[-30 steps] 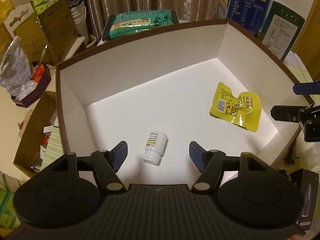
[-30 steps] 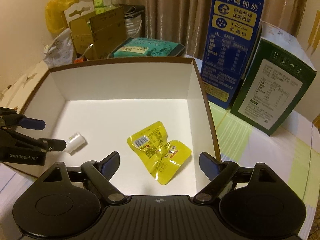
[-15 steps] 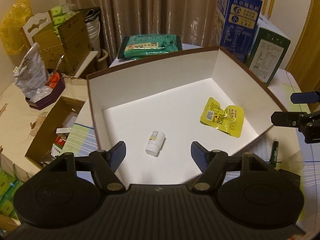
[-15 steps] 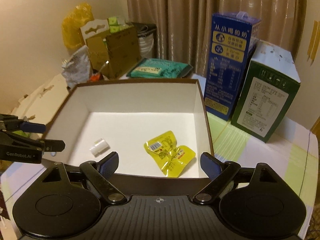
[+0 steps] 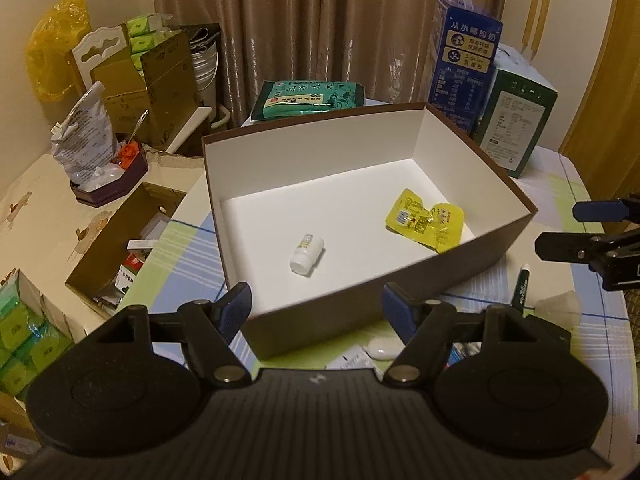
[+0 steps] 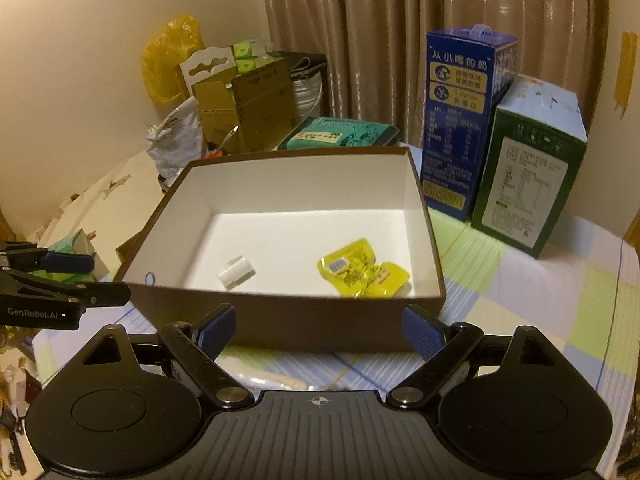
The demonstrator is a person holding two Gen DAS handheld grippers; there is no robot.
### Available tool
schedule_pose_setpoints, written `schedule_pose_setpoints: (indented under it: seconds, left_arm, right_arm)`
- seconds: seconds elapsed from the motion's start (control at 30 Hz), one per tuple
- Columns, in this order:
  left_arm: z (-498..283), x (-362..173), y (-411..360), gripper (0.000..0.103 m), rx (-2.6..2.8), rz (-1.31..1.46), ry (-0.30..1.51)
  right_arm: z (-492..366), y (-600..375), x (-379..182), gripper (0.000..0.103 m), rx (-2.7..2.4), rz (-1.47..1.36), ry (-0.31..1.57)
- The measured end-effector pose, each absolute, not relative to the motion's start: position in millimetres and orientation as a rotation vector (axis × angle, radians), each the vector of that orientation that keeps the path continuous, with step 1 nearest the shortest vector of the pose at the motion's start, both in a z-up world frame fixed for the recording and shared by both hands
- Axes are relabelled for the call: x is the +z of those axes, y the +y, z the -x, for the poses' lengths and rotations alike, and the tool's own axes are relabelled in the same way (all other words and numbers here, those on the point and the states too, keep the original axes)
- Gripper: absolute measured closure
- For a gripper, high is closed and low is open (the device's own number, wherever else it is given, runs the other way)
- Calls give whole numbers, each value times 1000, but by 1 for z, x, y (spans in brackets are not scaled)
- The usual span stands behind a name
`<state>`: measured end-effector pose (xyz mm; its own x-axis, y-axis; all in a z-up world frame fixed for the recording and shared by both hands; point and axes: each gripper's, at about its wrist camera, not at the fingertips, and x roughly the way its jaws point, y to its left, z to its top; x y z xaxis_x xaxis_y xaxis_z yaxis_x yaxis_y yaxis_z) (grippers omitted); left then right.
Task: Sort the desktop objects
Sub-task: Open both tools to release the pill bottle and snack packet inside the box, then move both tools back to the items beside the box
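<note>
A brown box (image 5: 472,264) with a white inside stands on the checked tablecloth. In it lie a small white pill bottle (image 5: 306,255) on its side and a crumpled yellow packet (image 5: 426,220), apart from each other. My left gripper (image 5: 316,308) hangs open and empty before the box's near wall. My right gripper (image 6: 319,330) is also open and empty, outside the box (image 6: 280,312) at its near side. The right wrist view shows the bottle (image 6: 236,272) and the packet (image 6: 362,270) over the rim. Each gripper shows at the edge of the other's view.
A green pen (image 5: 522,286) and a small white object (image 5: 384,348) lie on the cloth by the box. A blue carton (image 6: 460,120) and a green carton (image 6: 528,176) stand to the right. A green packet (image 5: 308,98) lies behind; an open cardboard box (image 5: 120,248) sits left.
Both grippers have drawn back and up from over the box, so its outer near wall now shows. The bottle and the yellow packet have stayed where they lay.
</note>
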<state>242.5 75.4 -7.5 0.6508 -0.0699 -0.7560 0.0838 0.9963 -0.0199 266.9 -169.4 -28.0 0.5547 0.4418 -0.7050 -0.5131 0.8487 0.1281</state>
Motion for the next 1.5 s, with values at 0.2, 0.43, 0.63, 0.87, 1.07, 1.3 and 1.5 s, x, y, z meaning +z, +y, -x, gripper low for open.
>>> schedule_pose_setpoints:
  seconds: [0.2, 0.43, 0.63, 0.87, 1.07, 1.3, 1.5]
  left_arm:
    - [-225, -12, 67, 34, -95, -21, 873]
    - [-214, -22, 60, 34, -101, -21, 897]
    - [-211, -34, 54, 34, -112, -29, 927]
    - [-211, -50, 50, 34, -123, -38, 968]
    - [-212, -69, 46, 34, -135, -46, 1017]
    - [-216, -93, 39, 34, -154, -51, 1082]
    - [-224, -110, 31, 34, -170, -55, 1119]
  right_arm:
    - [-253, -176, -40, 15, 563, 69, 847]
    - [-240, -179, -55, 15, 556, 53, 891]
    - [-236, -183, -67, 15, 529, 49, 928]
    - [-236, -186, -81, 15, 510, 55, 967]
    - [-236, -187, -95, 15, 497, 62, 1012]
    - [-236, -187, -105, 15, 495, 69, 1038]
    - [-238, -184, -108, 15, 499, 75, 1048]
